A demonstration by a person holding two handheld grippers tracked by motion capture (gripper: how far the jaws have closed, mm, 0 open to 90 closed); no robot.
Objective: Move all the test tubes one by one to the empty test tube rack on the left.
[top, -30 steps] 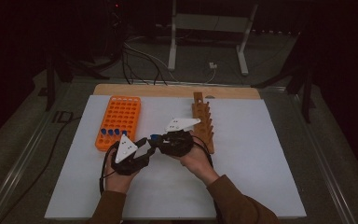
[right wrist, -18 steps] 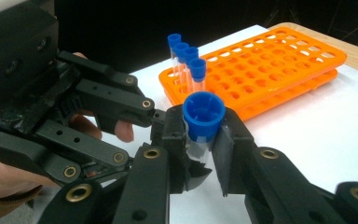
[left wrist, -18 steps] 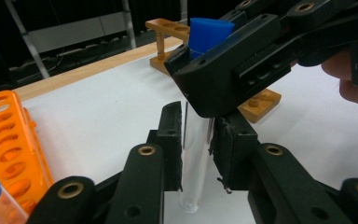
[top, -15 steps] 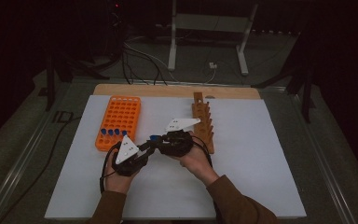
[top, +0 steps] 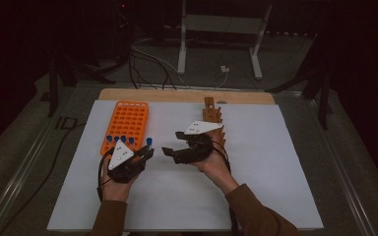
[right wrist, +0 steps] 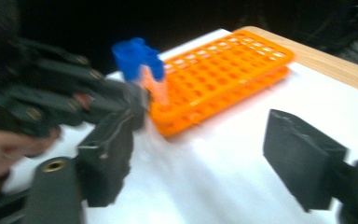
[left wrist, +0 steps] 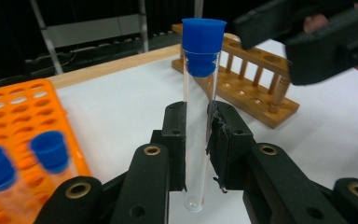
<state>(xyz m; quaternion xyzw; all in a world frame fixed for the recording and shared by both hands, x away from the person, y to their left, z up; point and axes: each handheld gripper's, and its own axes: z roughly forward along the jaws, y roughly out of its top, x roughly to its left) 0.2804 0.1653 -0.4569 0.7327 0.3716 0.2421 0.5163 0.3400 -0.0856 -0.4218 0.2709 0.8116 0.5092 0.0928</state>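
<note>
The left claw [left wrist: 196, 135] is closed on the tube [left wrist: 199, 107], which stands upright with its blue cap on top, above the white bench [top: 275, 162] near the orange rack [top: 126, 124]. The right claw [right wrist: 205, 158] has just been opening; nothing is between its jaws.

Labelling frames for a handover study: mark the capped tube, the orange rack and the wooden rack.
capped tube [left wrist: 196, 116], left gripper view, glass body between the jaws
orange rack [top: 128, 118], high view, top grid
wooden rack [left wrist: 251, 95], left gripper view, front rail
</note>
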